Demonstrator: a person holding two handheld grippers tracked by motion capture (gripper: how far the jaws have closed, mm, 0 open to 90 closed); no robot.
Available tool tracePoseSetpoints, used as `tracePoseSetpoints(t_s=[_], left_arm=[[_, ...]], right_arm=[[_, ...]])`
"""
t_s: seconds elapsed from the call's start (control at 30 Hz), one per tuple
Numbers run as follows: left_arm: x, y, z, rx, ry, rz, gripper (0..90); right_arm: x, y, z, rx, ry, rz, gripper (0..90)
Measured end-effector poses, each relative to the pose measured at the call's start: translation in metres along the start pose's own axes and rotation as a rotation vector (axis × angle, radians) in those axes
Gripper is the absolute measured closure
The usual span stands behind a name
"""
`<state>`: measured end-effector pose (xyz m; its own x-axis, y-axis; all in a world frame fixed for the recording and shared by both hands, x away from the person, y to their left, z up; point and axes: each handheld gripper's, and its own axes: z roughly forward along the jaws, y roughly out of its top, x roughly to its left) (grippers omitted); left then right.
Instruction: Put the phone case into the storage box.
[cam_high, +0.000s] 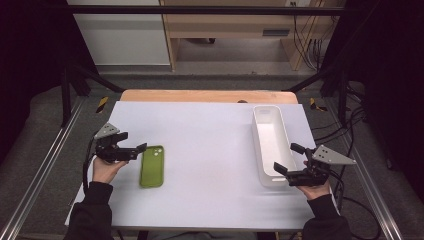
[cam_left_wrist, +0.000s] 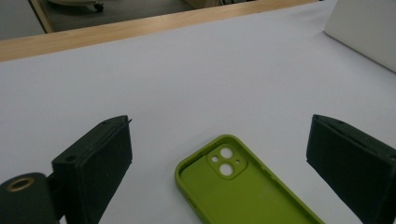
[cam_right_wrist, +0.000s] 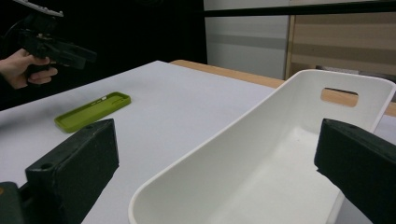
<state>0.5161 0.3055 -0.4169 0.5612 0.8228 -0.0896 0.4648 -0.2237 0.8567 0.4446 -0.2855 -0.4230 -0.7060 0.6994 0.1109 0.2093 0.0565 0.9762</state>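
A green phone case (cam_high: 152, 166) lies inner side up on the white table top, left of centre. My left gripper (cam_high: 136, 151) hovers just left of its far end, jaws open, nothing between the pads. In the left gripper view the case (cam_left_wrist: 238, 191) lies low between the spread jaws of that gripper (cam_left_wrist: 219, 121), camera cut-outs toward the far end. My right gripper (cam_high: 288, 157) stands open at the near end of a long white tray (cam_high: 258, 135). In the right gripper view its jaws (cam_right_wrist: 218, 125) straddle the tray's (cam_right_wrist: 261, 121) near end without pressing on it; the case (cam_right_wrist: 93, 111) and the left gripper (cam_right_wrist: 60, 49) show farther off.
The tray is empty and has a handle slot (cam_right_wrist: 339, 96) in its far wall. A wooden strip (cam_high: 207, 96) edges the table's far side. Metal rails (cam_high: 47, 160) run along both sides. Cables (cam_high: 350, 125) hang at the right.
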Motion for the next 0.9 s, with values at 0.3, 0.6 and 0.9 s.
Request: tracePoseSetpoints(t_s=[0.3,0.6,0.9], left_arm=[[0.009,-0.011,0.007,0.036,0.016,-0.03,23.7],[0.013,-0.02,0.014,0.097,0.053,-0.035,42.6],[0.014,-0.023,0.019,0.144,0.08,-0.042,58.9]], right_arm=[[0.0,0.0,-0.001,-0.003,-0.002,0.0,0.2],[0.0,0.0,0.0,0.002,0.0,0.0,0.2],[0.0,0.0,0.0,0.003,-0.002,-0.001,0.2]])
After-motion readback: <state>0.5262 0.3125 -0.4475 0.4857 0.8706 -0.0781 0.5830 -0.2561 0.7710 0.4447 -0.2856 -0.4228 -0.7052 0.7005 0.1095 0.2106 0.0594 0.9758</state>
